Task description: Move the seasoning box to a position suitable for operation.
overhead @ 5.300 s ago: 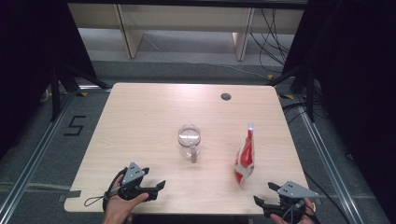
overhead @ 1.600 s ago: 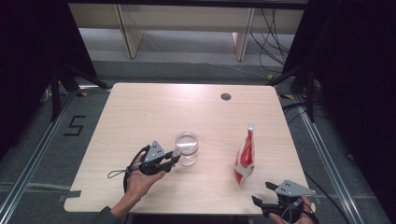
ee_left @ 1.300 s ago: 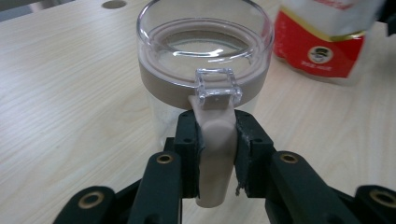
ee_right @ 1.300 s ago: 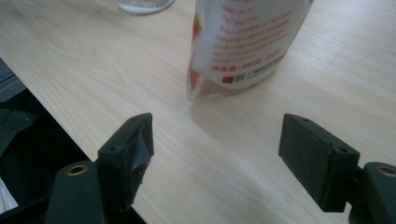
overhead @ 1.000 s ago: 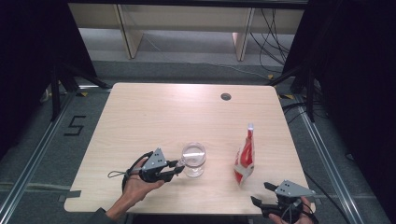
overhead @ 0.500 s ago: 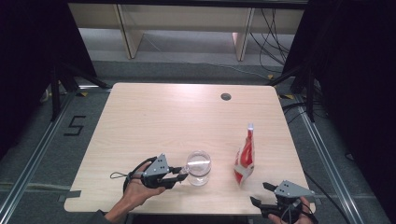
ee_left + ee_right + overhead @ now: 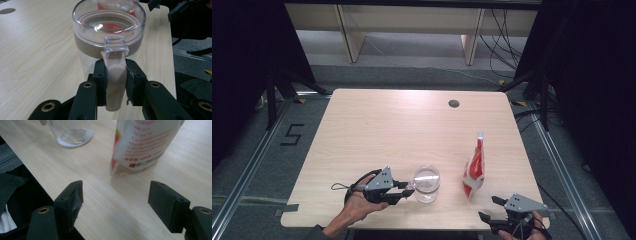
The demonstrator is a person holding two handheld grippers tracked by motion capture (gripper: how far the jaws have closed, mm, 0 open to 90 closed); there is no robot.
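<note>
Dragging: clear plastic jar [image 7: 427, 183], now nearer the worktop [image 7: 412, 125] edge beside the red-and-white pouch [image 7: 474, 170]
Left claw [image 7: 115, 77]: clamped on jar's beige handle
Right claw [image 7: 115, 202]: wide, empty, facing pouch

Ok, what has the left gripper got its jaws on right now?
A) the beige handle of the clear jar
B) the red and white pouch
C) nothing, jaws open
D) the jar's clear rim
A: in the left gripper view the left gripper has both pads pressed on the beige handle of the clear jar.
</note>
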